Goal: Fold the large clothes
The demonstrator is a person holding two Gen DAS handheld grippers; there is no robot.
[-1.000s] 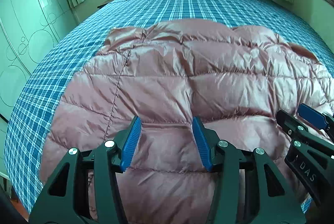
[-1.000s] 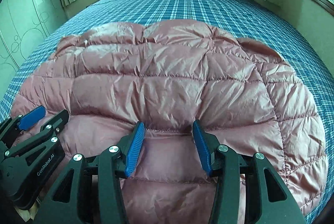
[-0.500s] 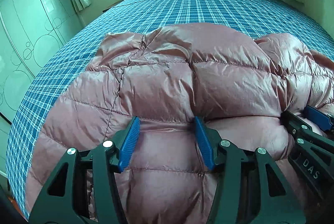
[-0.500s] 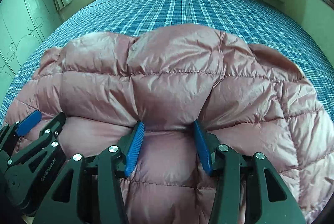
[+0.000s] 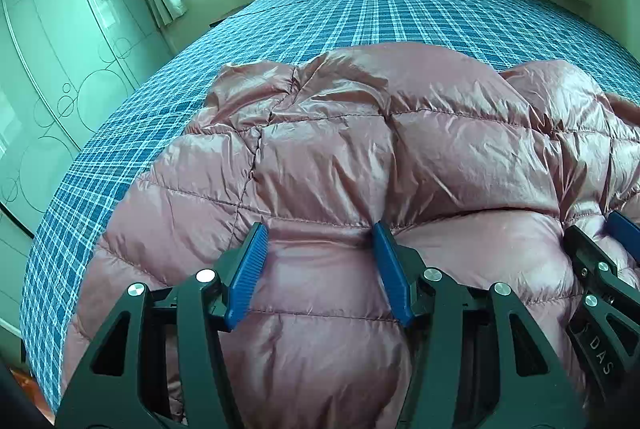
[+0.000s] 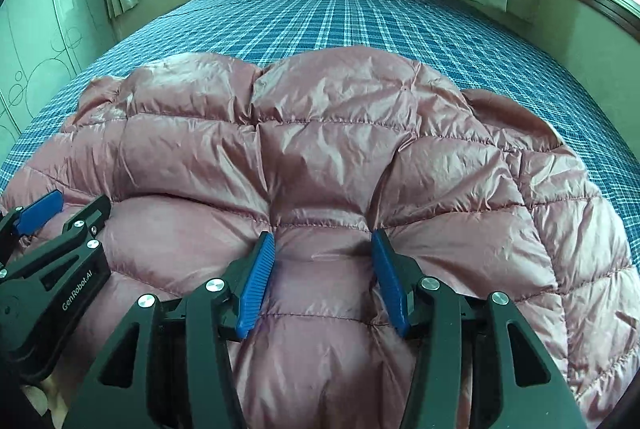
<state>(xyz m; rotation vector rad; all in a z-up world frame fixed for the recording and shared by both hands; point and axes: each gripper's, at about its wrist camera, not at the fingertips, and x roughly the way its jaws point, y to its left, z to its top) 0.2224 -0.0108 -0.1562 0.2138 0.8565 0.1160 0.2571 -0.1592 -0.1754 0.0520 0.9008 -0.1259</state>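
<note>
Here the big bed (image 5: 400, 17) carries the pink down jacket (image 5: 400, 149) on its near part. The left gripper (image 5: 320, 261) and right gripper (image 6: 324, 269) each clench a puffy near panel between blue pads. I think both should move together and level, so the thick fold lands straight

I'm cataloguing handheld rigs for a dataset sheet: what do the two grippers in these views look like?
Both are alike: black plastic frames with triangular cut-outs and silver screw heads, each carrying two ribbed blue finger pads. The left gripper bears the white lettering "GenRobot.AI" on its side, read from the right wrist view. The right gripper shows "DAS" on its side in the left wrist view. No cables or sleeves show.
</note>
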